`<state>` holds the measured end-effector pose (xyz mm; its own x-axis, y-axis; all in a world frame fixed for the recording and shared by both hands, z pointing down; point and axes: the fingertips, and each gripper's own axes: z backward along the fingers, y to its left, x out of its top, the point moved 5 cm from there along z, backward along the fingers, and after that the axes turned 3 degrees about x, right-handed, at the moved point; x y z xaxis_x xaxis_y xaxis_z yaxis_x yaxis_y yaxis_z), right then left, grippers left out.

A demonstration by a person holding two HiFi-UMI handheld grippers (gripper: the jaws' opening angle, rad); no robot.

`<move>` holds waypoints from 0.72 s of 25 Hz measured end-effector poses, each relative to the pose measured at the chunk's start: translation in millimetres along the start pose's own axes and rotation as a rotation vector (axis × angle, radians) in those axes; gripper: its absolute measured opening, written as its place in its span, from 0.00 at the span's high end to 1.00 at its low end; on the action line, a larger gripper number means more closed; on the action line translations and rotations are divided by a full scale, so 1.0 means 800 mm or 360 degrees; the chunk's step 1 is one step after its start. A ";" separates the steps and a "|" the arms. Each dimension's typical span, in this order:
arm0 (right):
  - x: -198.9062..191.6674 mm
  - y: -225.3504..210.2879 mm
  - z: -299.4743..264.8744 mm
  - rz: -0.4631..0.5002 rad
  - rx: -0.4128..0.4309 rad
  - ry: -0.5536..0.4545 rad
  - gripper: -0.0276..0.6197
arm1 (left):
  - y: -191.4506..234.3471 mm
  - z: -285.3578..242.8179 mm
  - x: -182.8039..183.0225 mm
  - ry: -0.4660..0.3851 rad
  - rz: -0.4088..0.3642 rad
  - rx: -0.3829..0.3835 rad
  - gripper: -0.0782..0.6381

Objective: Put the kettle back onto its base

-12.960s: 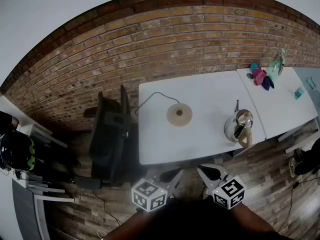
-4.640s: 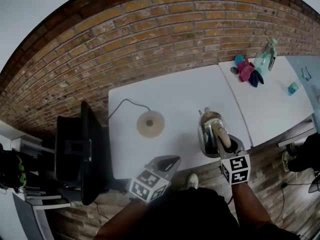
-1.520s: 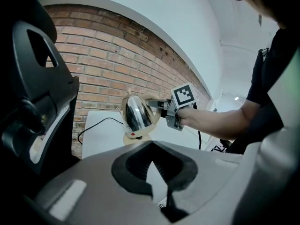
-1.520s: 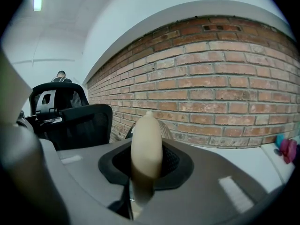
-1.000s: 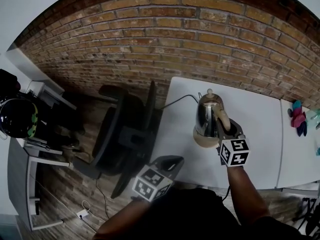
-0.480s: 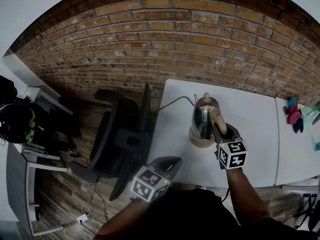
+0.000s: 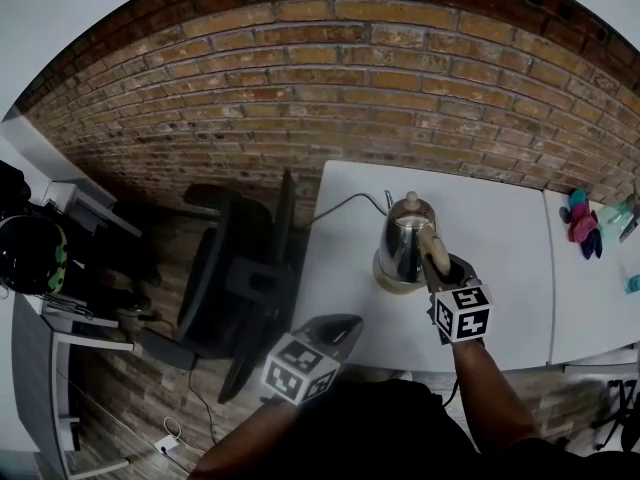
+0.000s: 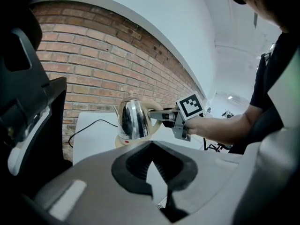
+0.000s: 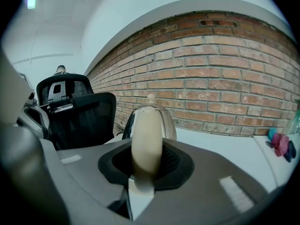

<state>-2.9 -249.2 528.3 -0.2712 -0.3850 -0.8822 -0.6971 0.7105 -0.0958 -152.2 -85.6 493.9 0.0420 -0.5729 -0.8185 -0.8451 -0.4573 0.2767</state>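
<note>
Head view puts the polished steel kettle [image 7: 402,246] on the round cream base [image 7: 392,284], towards the left side of the white table [image 7: 505,263]. A few seconds ago it stood well apart from that base at the table's right edge, so the task looks all but done. The right gripper [image 7: 444,266] is still clenched on the kettle's cream handle [image 7: 435,252], so only letting go seems left, while the left gripper [image 7: 335,330] hangs off the table's front edge, jaws together on nothing.

the kettle [image 7: 405,240] covers most of its base [image 7: 391,285]; only a pale rim shows. in the right gripper view, the right gripper [image 9: 145,172] hides the base and the handle's lower end. a bottle [image 7: 624,214] is cut off at the head view's right edge.
</note>
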 end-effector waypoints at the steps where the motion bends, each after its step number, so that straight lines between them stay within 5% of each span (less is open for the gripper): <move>1: -0.002 0.001 0.001 0.0005 -0.0001 0.0003 0.80 | -0.002 0.000 0.001 0.0002 0.0000 -0.0002 0.89; 18: -0.027 0.013 0.014 -0.0126 0.0080 0.0171 0.78 | -0.012 0.005 -0.002 -0.0002 -0.0016 -0.0008 0.89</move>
<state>2.9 -227.1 541.2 -0.2882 -0.5000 -0.8166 -0.6857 0.7031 -0.1884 -146.5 -77.7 490.2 0.0501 -0.5673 -0.8220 -0.8419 -0.4668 0.2708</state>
